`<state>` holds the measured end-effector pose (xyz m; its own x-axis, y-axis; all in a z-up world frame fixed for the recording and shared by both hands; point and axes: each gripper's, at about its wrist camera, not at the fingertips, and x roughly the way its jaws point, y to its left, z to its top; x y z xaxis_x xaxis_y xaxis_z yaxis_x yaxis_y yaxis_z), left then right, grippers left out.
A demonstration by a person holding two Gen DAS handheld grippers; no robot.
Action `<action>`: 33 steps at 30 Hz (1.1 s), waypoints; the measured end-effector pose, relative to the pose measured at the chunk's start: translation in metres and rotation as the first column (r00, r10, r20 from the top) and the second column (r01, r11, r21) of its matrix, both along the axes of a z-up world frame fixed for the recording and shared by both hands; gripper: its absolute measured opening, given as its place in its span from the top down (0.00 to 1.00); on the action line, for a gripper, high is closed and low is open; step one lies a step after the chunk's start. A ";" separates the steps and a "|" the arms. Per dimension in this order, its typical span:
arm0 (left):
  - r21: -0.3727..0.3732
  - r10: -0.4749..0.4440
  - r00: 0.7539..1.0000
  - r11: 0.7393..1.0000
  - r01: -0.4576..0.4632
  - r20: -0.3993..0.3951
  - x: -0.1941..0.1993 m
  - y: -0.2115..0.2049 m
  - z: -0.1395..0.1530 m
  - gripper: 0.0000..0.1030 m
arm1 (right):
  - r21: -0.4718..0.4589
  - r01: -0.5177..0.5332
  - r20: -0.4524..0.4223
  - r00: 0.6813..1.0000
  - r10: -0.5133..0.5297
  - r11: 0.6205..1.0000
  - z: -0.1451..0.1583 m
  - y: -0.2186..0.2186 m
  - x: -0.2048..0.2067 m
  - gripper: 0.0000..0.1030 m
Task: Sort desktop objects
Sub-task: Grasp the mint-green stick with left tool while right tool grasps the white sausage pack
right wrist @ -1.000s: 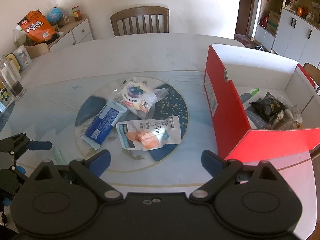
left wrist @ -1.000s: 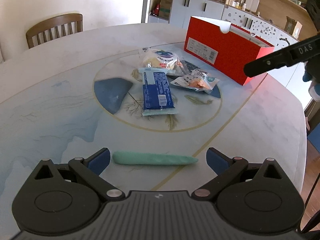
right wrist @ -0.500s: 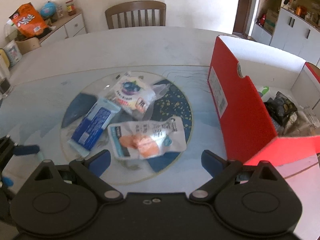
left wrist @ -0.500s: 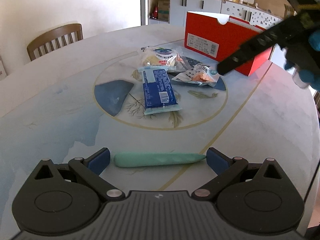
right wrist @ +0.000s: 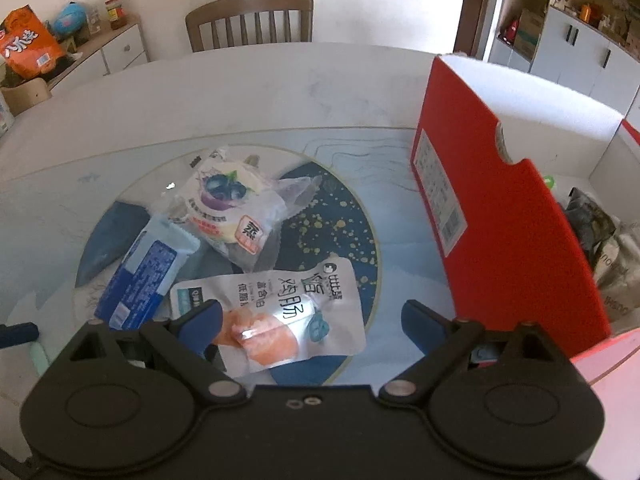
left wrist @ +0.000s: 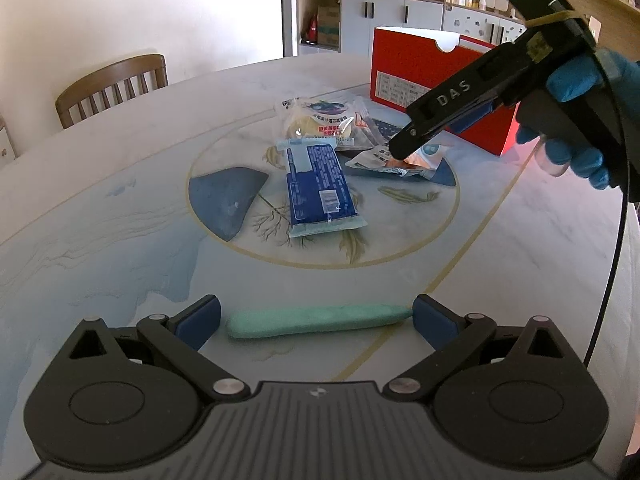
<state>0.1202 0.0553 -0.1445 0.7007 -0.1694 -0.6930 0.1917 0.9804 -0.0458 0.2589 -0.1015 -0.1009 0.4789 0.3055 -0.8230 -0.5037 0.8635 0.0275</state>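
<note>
You have some packets already in the red box (right wrist: 520, 248). Four things remain on the counter (left wrist: 120, 240): your left tool (left wrist: 316, 318) gapes around the green stick (left wrist: 316, 320), your right tool (right wrist: 310, 322) gapes over the sausage pouch (right wrist: 280, 312).

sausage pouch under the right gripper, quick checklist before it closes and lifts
1. Right gripper open: ok, fingers spread wide.
2. Sausage pouch between the fingers: ok, though it sits nearer the left finger.
3. Pouch free of neighbours: not ok, its upper edge lies against the blueberry bun pack and close to the blue wafer pack.
4. Fingers down at pouch level: cannot tell.
5. Red box open with room: ok, packets lie inside but space remains.
6. Left gripper out of the way: ok, open around the green stick, apart from the pile.
</note>
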 end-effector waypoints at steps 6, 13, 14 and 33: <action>0.001 -0.006 1.000 1.000 0.006 0.005 0.003 0.000 0.000 0.01 | -0.004 -0.010 -0.017 1.000 0.010 1.000 -0.010 0.005 0.003 0.09; 0.002 -0.008 1.000 1.000 0.008 0.007 0.003 0.000 0.000 0.01 | 0.013 -0.008 -0.018 1.000 0.008 1.000 -0.017 0.005 0.000 0.14; 0.002 -0.007 1.000 1.000 0.007 0.008 0.003 0.000 0.000 0.01 | 0.017 -0.009 -0.013 1.000 0.010 1.000 -0.016 0.005 -0.001 0.17; 0.052 0.023 0.998 0.998 -0.025 0.050 -0.008 -0.006 0.004 0.06 | 0.038 -0.024 0.010 1.000 0.024 0.999 -0.011 0.005 -0.001 0.52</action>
<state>0.1120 0.0495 -0.1408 0.7377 -0.1165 -0.6650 0.1687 0.9856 0.0145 0.2582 -0.0968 -0.1119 0.4786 0.3484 -0.8060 -0.5248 0.8494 0.0556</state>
